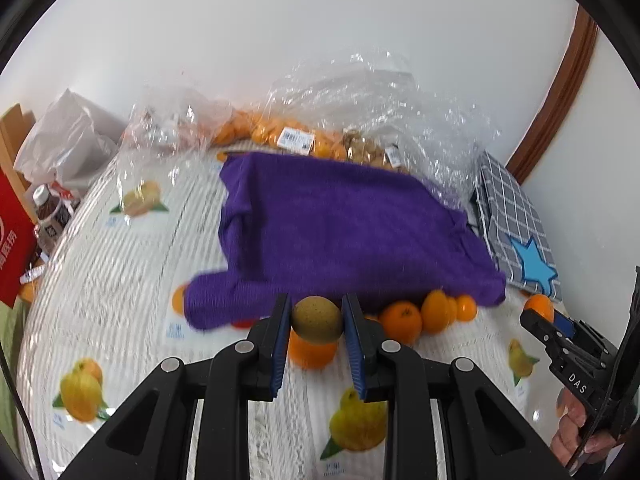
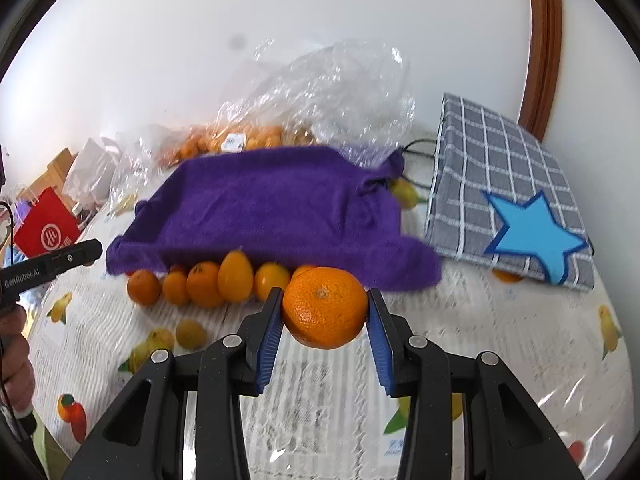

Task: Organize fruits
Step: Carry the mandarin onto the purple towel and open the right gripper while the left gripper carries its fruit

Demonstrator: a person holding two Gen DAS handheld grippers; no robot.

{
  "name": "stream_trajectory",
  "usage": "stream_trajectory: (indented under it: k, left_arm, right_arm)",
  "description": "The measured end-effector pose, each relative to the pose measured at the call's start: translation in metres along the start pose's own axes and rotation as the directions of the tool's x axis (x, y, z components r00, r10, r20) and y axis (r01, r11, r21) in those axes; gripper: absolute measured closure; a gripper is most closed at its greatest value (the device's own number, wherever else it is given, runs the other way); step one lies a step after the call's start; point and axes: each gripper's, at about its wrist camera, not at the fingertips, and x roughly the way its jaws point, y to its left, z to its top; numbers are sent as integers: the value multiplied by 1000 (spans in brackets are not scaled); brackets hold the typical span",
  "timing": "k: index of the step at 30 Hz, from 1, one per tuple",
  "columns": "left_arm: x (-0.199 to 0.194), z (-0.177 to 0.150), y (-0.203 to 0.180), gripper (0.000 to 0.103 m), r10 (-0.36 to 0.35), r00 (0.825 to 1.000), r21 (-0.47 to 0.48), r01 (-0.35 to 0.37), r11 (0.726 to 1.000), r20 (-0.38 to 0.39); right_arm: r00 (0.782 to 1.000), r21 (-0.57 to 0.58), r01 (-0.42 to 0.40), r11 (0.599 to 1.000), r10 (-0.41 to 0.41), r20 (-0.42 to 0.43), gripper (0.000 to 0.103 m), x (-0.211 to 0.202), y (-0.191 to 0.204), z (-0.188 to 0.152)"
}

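Now the left tongs [image 1: 316, 322] are pinching a brownish-green round fruit [image 1: 317, 319] above the worktop [image 1: 120, 280], just in front of the purple cloth [image 1: 344, 228]. Meanwhile the right tongs [image 2: 325, 312] are gripping a large orange [image 2: 325, 313] near a row of smaller oranges [image 2: 208, 280] lying along the cloth's front edge; a checked bag [image 2: 500, 184] is lying to the right.

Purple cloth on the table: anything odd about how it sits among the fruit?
Yes. The purple cloth lies rumpled, its near edge draped over the row of oranges, partly hiding some. Crumpled clear plastic bags sprawl behind it. Both grippers grip fruit cleanly: left gripper a brownish-green fruit, right gripper a large orange.
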Motion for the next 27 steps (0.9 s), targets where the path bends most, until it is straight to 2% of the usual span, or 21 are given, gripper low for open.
stream_trajectory:
  k: [11, 19, 27]
  left_arm:
    - [21, 51, -11, 78, 22, 999, 58, -24, 998, 35]
    - [62, 74, -15, 78, 38, 999, 114, -38, 993, 4]
    - [106, 81, -9, 78, 41, 998, 110, -35, 993, -53]
  right_arm:
    - [999, 6, -8, 1000, 7, 36, 63, 21, -5, 43]
    - [999, 8, 13, 1000, -14, 40, 63, 56, -9, 75]
    - [1000, -14, 8, 1000, -8, 15, 63, 100, -1, 94]
